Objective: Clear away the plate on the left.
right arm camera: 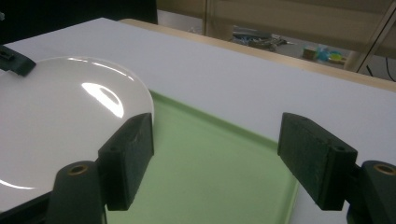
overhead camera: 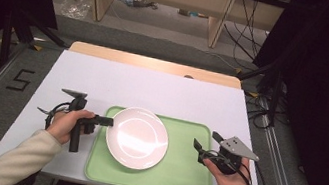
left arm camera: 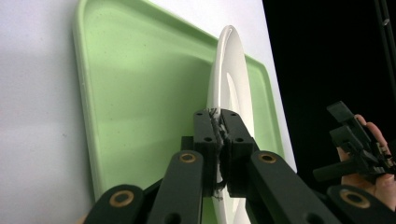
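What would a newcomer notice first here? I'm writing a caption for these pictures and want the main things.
A glossy round white plate sits over the left part of a shallow pale green plastic tray on the white-covered table. The left gripper is clamped on the plate's left rim, its black fingers pinching the edge. The right gripper hovers open by the tray's right side.

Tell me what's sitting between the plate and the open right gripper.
Nothing stands there: in the high view, just a bare stretch of the green tray separates the plate from the right gripper, whose jaws are open.
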